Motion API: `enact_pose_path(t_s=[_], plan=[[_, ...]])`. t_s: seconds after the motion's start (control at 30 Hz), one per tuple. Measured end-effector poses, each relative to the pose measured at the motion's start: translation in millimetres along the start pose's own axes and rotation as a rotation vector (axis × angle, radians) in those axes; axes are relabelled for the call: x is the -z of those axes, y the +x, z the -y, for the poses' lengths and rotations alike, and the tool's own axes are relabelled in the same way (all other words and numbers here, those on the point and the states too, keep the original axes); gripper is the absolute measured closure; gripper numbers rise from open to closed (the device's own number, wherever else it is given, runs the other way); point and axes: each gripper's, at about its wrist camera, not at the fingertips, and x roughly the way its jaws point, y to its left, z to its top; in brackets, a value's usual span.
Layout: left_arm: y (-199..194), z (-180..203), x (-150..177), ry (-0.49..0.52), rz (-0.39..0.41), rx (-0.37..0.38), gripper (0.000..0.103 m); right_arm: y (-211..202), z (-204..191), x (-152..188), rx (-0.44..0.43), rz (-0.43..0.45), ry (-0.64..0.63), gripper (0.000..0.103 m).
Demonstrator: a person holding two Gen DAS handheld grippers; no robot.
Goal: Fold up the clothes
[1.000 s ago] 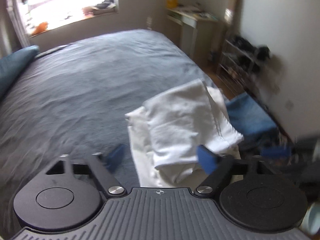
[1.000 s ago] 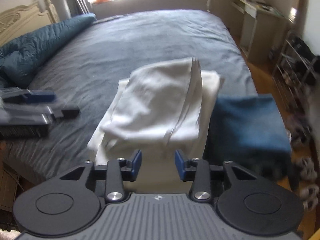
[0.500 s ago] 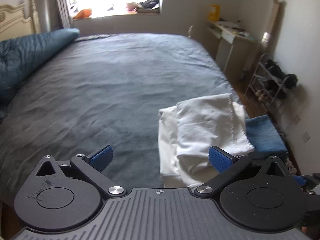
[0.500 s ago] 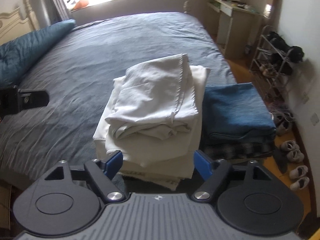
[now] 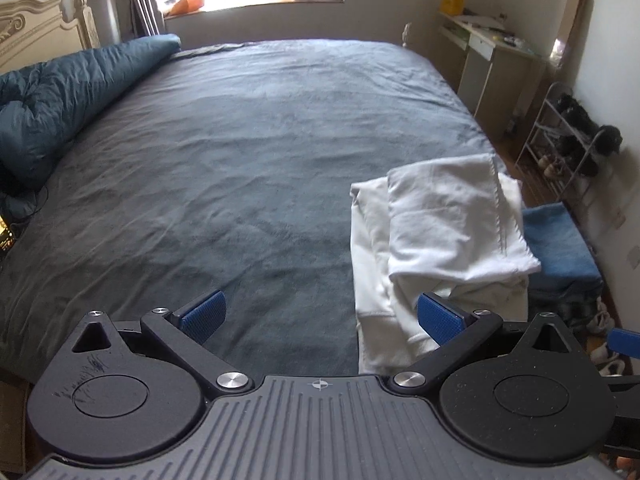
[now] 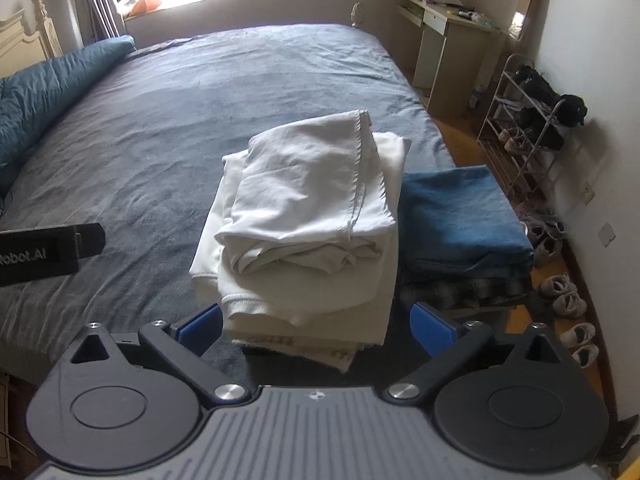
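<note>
Both your left gripper [image 5: 320, 316] and right gripper [image 6: 316, 326] are released, empty; the white folded garment [image 6: 308, 204] tops the stack at the bed's [image 5: 240, 152] right edge, so fetch another garment.

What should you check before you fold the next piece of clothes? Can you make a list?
1. Left gripper empty, jaws wide apart: ok.
2. Right gripper empty, jaws wide apart: ok.
3. White pile sits steady on the bed: not ok, its near end hangs over the bed's near edge.
4. Blue pile neat beside the white pile: ok, the two touch side by side.
5. Room on the bed for spreading a new garment: ok, the grey cover to the left of the piles is bare.
6. Another unfolded garment ready to pick up: cannot tell, none shows in either view.
</note>
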Motion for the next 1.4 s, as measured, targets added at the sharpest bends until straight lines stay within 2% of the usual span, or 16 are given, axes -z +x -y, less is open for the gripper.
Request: enact_pose_path(t_s=[0.27,0.6,1.4], plan=[[3,-2,4,0.032,-0.035,-0.021,0.0,0,-9,-1,0.003,-0.021,0.013,0.0],[3,-3,9,-0.011,-0.061,-0.014,0.0,1,-6,-5,0.026,-0.009,0.011,0.0],[2,-12,6,-0.045,-0.048,-0.025,0.0,0,-9,-7,0.045,0.005,-0.031,0.0]])
